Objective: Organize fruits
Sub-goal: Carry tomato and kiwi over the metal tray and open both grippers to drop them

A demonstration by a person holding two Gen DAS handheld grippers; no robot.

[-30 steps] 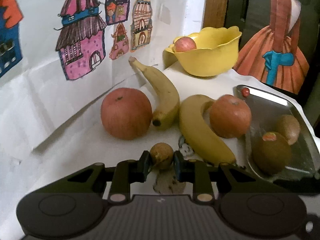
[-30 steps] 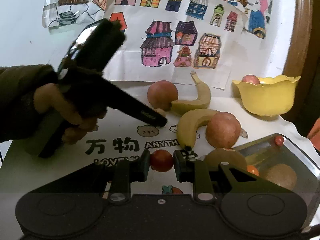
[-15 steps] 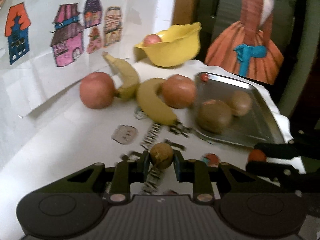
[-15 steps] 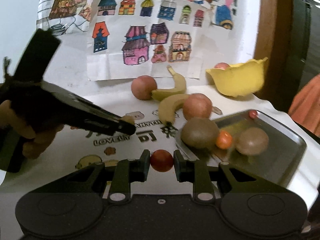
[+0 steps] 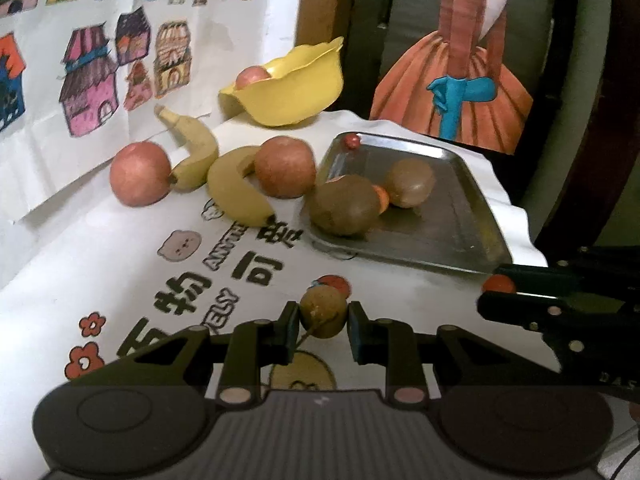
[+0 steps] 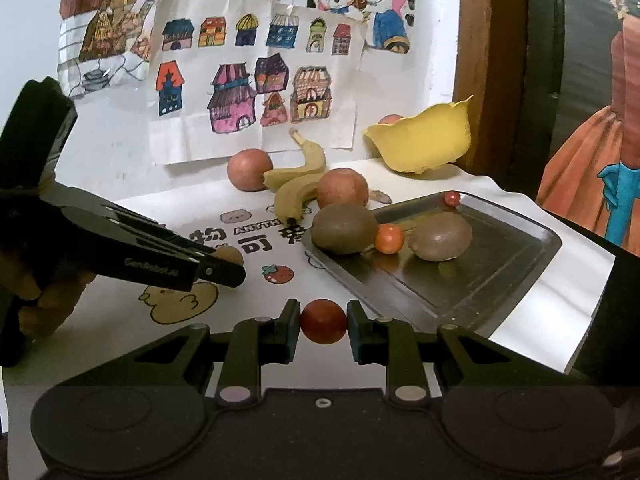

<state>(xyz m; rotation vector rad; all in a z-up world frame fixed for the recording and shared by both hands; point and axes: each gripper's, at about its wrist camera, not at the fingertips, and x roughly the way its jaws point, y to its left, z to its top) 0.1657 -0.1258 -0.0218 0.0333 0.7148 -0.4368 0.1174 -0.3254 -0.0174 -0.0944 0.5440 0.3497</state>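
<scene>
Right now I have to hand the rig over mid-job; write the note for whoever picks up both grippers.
Left gripper: shut on a small brown fruit, held above the printed cloth.
Right gripper: shut on a small red fruit, just short of the metal tray's near edge.
In the tray: two kiwis, a small orange fruit between them, a small red one at the far corner.
One apple sits in the yellow bowl.
Loose on the cloth: two apples and two bananas.
Left: set down both held fruits, probably in the tray, then sort the loose ones.
</scene>
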